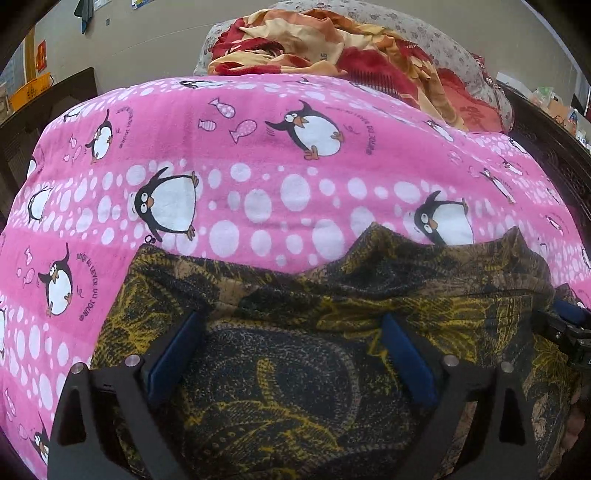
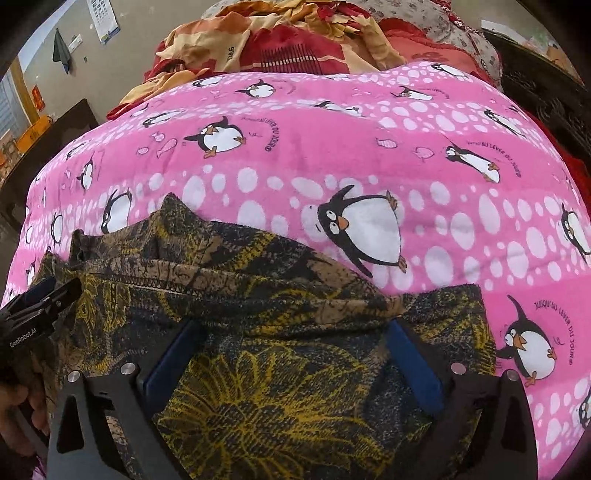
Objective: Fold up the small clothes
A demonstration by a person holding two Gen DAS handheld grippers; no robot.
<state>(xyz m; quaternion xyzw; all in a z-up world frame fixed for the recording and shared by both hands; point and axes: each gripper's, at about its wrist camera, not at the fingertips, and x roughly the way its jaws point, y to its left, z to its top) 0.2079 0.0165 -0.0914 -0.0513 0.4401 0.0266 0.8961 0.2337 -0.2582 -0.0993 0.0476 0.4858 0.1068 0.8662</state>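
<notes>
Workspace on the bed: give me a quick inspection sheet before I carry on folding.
Surface: pink penguin-print bedsheet, spread fairly flat.
Job's things: dark yellow-patterned garment, lying on the sheet's near side, far edge rumpled.
Clutter: red and orange floral blanket heaped at the far end, against a grey patterned pillow.
Grippers: left gripper open over the garment; right gripper open likewise, with no fabric pinched.
Cables: nothing seen.
Surroundings: beige wall, wall calendar, dark cloth hanging on a hook.
</notes>
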